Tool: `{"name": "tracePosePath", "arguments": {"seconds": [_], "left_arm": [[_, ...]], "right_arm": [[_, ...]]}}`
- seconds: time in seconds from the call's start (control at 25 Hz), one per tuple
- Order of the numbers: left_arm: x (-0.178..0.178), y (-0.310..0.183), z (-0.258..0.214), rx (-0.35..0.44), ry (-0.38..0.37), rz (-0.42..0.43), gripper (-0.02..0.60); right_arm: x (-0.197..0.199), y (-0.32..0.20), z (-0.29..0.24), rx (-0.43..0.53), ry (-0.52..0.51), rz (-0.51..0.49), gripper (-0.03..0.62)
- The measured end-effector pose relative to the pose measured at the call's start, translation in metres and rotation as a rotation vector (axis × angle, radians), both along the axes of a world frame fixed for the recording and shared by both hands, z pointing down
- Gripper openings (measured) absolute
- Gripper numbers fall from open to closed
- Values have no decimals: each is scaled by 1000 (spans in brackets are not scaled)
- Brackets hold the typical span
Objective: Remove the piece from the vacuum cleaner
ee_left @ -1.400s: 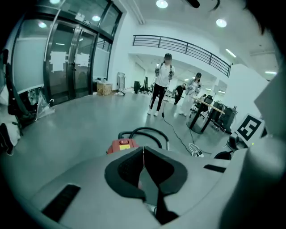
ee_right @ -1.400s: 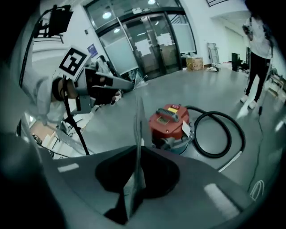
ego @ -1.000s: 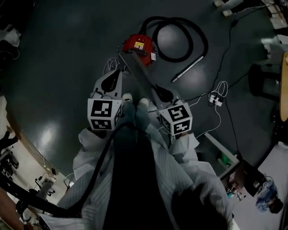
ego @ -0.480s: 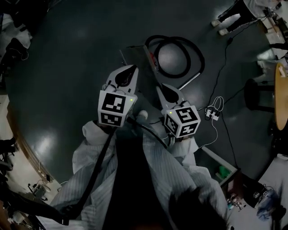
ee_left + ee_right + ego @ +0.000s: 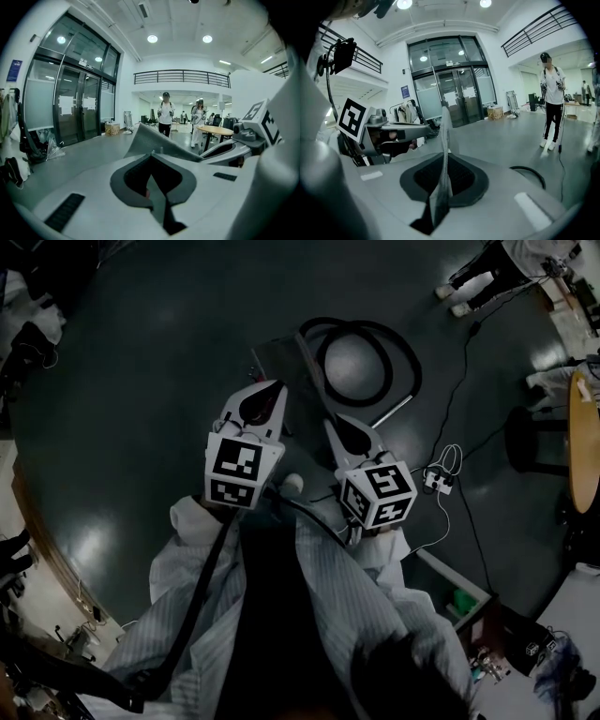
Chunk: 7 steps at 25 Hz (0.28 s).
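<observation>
A flat grey sheet-like piece (image 5: 289, 367) hangs in the air between both grippers, lifted above the floor. My left gripper (image 5: 271, 392) is shut on one edge of it; in the left gripper view the piece (image 5: 154, 140) rises out of the closed jaws (image 5: 151, 161). My right gripper (image 5: 337, 424) is shut on the other edge, and there the piece (image 5: 443, 136) shows edge-on between the pads (image 5: 443, 161). The vacuum's black hose (image 5: 412, 362) lies coiled on the floor beyond. The vacuum's red body is hidden behind the grippers and the piece.
A metal wand (image 5: 394, 411) lies at the hose's end. A white power strip (image 5: 436, 479) with cables sits on the floor to the right, a stool (image 5: 534, 437) farther right. People (image 5: 553, 98) stand in the hall, near a round table (image 5: 218, 130).
Both grippers have risen with the grey piece between them and now cover the red vacuum body that showed a second ago. Over the last half second little has moved.
</observation>
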<state>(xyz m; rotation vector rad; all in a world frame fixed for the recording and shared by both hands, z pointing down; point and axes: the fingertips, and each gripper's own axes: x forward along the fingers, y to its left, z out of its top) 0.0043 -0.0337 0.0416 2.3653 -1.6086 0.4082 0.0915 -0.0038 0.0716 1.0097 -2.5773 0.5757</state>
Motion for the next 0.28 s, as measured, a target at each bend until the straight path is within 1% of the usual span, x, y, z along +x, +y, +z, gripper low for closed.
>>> {"name": "tracePosePath", "arguments": {"seconds": [0.28], "left_arm": [[13, -3, 23, -14, -36, 12, 5]], "right_arm": [[12, -6, 17, -3, -2, 2, 25]]}}
